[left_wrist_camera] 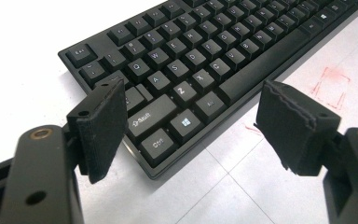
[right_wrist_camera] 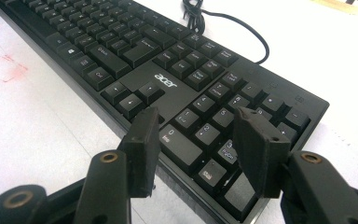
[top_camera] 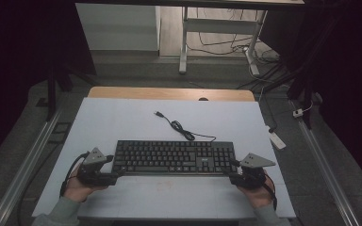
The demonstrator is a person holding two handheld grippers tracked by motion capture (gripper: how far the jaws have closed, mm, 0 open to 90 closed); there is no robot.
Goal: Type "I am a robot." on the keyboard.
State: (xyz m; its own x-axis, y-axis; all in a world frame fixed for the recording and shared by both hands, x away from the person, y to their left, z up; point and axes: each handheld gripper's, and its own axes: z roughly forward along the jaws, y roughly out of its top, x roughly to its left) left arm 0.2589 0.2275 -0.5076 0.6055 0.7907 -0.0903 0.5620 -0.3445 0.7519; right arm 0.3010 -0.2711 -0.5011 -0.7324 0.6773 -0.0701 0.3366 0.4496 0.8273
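Looks like a lab or test room I'm working in. A white board (top_camera: 122,127) laid over a wooden table (top_camera: 169,93) serves as my bench. Past its far edge stands a height-adjustable desk frame (top_camera: 185,42) with loose cables (top_camera: 226,44) on the grey floor. Aluminium rails (top_camera: 23,169) run along both sides; dark curtains close in.

High view overhead, facing forward and down, tool views close at opposite ends of the shared keyboard (top_camera: 173,157)
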